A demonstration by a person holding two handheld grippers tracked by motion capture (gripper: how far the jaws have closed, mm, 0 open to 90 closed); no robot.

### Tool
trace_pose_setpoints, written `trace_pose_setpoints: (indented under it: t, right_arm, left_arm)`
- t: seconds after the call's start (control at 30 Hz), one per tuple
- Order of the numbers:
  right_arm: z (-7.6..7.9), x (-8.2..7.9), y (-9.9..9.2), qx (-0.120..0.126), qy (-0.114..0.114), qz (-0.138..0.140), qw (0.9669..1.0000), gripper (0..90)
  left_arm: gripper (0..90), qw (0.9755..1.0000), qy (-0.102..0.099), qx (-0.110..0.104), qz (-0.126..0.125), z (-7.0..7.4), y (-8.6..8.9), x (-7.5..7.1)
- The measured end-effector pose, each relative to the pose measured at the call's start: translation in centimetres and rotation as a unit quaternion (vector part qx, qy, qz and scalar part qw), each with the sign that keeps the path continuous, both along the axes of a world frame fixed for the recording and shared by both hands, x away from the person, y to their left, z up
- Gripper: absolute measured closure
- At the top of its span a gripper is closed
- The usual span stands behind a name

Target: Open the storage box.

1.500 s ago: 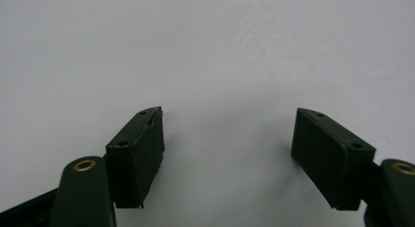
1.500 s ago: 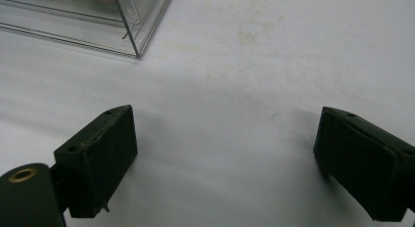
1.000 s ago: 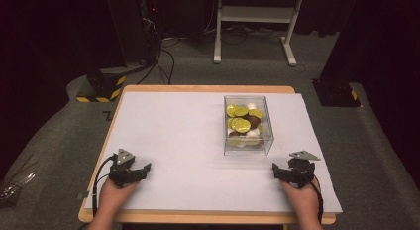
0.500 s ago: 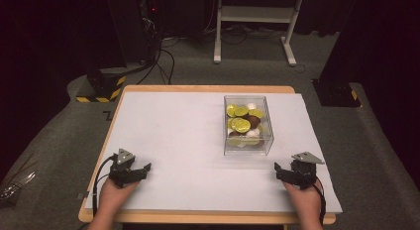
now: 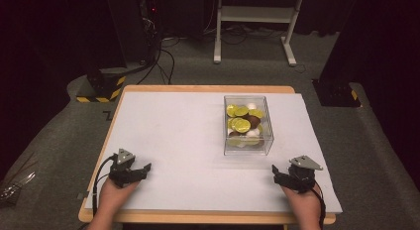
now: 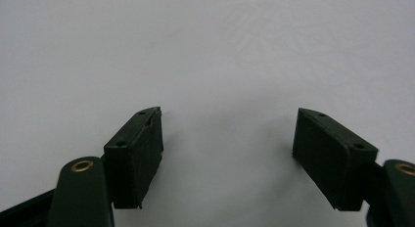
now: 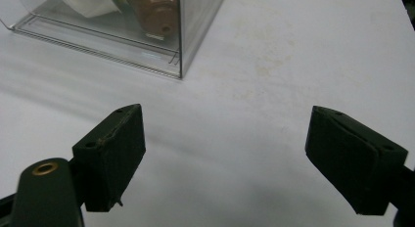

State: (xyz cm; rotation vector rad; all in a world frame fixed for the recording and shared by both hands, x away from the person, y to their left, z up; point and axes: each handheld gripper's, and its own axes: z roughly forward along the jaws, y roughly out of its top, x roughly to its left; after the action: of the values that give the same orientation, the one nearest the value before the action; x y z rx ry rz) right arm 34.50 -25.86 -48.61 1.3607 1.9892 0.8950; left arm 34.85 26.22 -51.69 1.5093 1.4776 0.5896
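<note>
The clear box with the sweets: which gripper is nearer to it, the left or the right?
Right. The right gripper rests just below the near right corner of the clear box, jaws open. The left gripper lies far off toward the table's near left side, also open.

A clear box [image 5: 247, 125] sits right of centre on the table [image 5: 163, 126].

The left gripper [image 6: 227, 131] looks down along its two black fingers [image 6: 134, 156] at a plain white counter [image 6: 205, 46]. One finger rises from the lower left, the other from the lower right, and they stand wide apart with only bare white surface between them. Each finger has a flat rectangular pad with small screw holes, and a brass-ringed hole sits at its base.
</note>
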Motion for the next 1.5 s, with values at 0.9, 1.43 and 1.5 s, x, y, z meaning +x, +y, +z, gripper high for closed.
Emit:
trace_pose_setpoints:
  t: [0.9, 1.43, 1.5]
  right_arm:
    - [1.9, -2.4, 3.7, 0.022, -0.029, 0.027, 0.999, 20.1]
    - [2.0, -2.2, 6.1, 0.021, -0.021, 0.019, 0.9994, 19.5]
    - [2.1, -2.1, 6.5, 0.022, -0.021, 0.014, 0.9994, 19.5]
  left_arm:
    - [26.5, 1.0, 0.001, 0.002, -0.002, 0.0, 0.0, 0.0]
    - [26.0, 1.0, 0.003, 0.005, -0.007, 0.0, 0.1, 0.0]
    - [25.9, 1.0, 0.003, 0.001, -0.004, 0.0, 0.0, 0.0]
